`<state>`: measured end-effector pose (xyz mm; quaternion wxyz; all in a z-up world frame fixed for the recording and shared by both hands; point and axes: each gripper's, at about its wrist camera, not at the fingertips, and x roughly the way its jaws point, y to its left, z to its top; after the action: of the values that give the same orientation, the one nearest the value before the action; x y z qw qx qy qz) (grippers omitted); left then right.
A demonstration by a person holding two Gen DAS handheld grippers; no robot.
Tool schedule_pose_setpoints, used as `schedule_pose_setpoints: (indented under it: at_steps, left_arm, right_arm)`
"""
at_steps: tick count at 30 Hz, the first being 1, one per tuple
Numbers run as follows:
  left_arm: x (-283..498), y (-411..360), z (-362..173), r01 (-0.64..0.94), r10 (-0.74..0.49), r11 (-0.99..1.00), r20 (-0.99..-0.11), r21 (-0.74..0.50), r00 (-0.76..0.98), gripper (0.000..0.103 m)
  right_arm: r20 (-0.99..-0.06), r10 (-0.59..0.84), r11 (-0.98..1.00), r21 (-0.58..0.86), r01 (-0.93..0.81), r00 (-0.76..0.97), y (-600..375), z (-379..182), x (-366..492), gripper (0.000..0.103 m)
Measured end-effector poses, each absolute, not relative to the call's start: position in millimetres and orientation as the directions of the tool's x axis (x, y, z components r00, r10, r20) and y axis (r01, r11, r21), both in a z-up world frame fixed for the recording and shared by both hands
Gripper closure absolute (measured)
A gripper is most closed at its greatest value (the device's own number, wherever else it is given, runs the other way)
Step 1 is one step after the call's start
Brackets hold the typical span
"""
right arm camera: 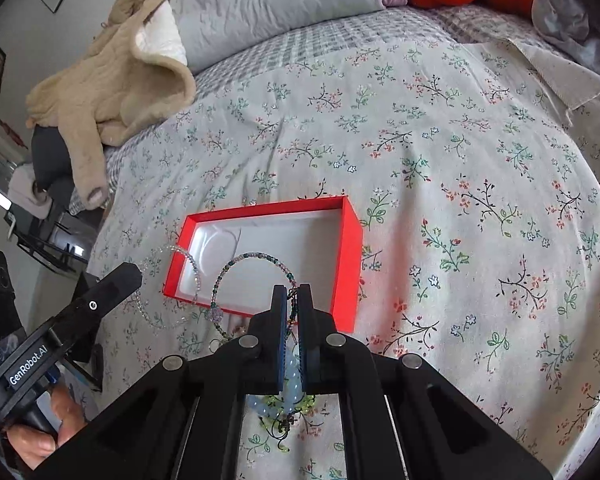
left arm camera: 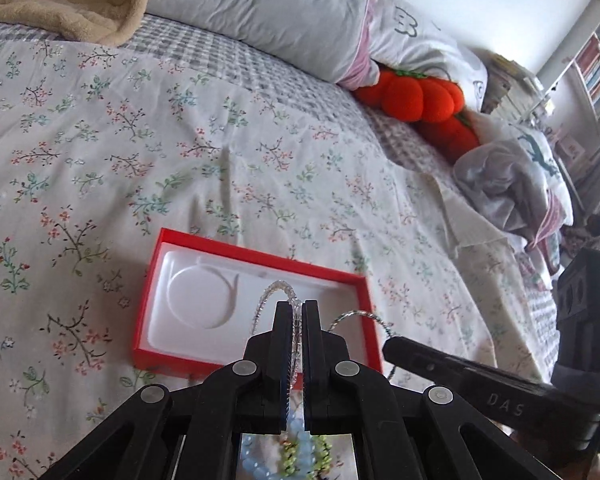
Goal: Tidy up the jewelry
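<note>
A red box [left arm camera: 342, 276] with a white moulded insert lies on the floral bedspread; it also shows in the right wrist view [right arm camera: 350, 248]. My left gripper [left arm camera: 299, 308] is shut on a clear bead bracelet [left arm camera: 278, 286] above the box's near edge; that bracelet [right arm camera: 194, 268] hangs over the box's left corner. My right gripper [right arm camera: 292, 292] is shut on a green and pink bead bracelet [right arm camera: 236, 262] looped over the box's near side. A pale blue bead bracelet [right arm camera: 288, 384] and a yellow-green one [right arm camera: 304, 402] lie on the bed under the right gripper.
Grey pillows [left arm camera: 260, 4] and a beige fleece jacket [right arm camera: 112, 80] lie at the head of the bed. Orange plush pumpkins [left arm camera: 420, 96] and crumpled clothes [left arm camera: 500, 180] sit at the right. The bed's left edge [right arm camera: 96, 248] drops off near the box.
</note>
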<state>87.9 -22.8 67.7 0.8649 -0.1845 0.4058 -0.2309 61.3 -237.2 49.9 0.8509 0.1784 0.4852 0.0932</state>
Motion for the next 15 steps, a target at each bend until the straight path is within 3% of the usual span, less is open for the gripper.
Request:
schedule_pose_setpoints:
  at_steps: [7,15]
  left_arm:
    - [110,-32,44,0.212,-0.553,0.820,-0.639,-0.532,0.535,0.103]
    - [123,-19,28,0.151,-0.419,0.899,-0.709,-0.411,0.568,0.103]
  right_arm:
    - [-0.797,0.314,0.922,0.385,0.034,0.516,-242,43,70,0.098]
    - [-0.802,0.290,0.934,0.357,0.031,0.522,-238,39,79,0.098]
